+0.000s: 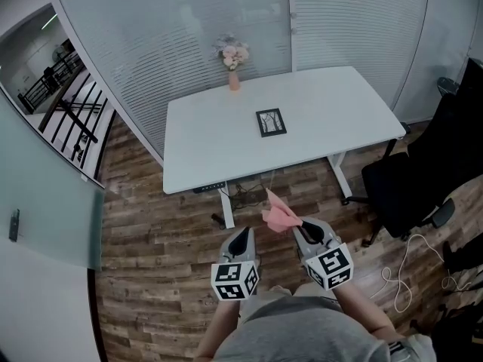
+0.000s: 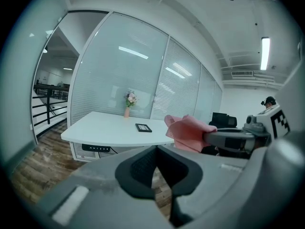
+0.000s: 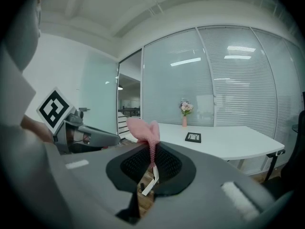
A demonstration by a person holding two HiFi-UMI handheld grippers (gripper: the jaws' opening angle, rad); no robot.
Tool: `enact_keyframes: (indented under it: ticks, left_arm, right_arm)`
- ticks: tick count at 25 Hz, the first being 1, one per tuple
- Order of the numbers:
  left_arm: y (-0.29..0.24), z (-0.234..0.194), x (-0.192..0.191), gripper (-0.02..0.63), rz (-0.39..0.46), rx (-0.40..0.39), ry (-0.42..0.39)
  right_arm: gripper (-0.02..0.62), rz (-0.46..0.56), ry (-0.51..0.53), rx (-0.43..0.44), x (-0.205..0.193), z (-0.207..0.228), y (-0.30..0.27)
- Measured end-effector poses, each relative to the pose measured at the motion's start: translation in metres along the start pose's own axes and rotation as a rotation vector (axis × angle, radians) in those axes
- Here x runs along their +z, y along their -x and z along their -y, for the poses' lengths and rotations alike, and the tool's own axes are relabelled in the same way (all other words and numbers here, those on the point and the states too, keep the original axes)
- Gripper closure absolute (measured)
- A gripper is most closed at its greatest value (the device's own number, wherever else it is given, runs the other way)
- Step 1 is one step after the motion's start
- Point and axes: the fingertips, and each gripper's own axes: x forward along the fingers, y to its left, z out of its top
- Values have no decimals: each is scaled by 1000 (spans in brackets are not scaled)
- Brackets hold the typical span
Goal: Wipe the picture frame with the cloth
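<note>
A small black picture frame (image 1: 271, 122) lies flat near the middle of the white table (image 1: 196, 161); it also shows far off as the frame (image 2: 143, 127) and the frame (image 3: 193, 137). My right gripper (image 1: 300, 230) is shut on a pink cloth (image 1: 280, 215), which sticks up from its jaws as the cloth (image 3: 145, 130). The left gripper (image 1: 241, 241) hangs beside it, shut with nothing in it. Both grippers are held over the wooden floor, well short of the table. The pink cloth (image 2: 189, 132) crosses the left gripper view.
A pink vase with flowers (image 1: 233, 60) stands at the table's far edge against the glass wall. A black office chair (image 1: 411, 179) is to the right of the table. White cable (image 1: 404, 266) lies on the floor at right.
</note>
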Motion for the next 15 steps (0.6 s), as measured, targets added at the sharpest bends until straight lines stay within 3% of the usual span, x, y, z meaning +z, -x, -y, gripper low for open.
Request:
enact_keyframes:
  ticks: [7, 15]
  left_arm:
    - [-17, -17, 6, 604, -15, -1, 18]
    - [-66, -31, 14, 604, -19, 26, 24]
  right_arm:
    - [577, -10, 5, -3, 7, 4, -22]
    - [578, -1, 7, 18, 11, 44, -62]
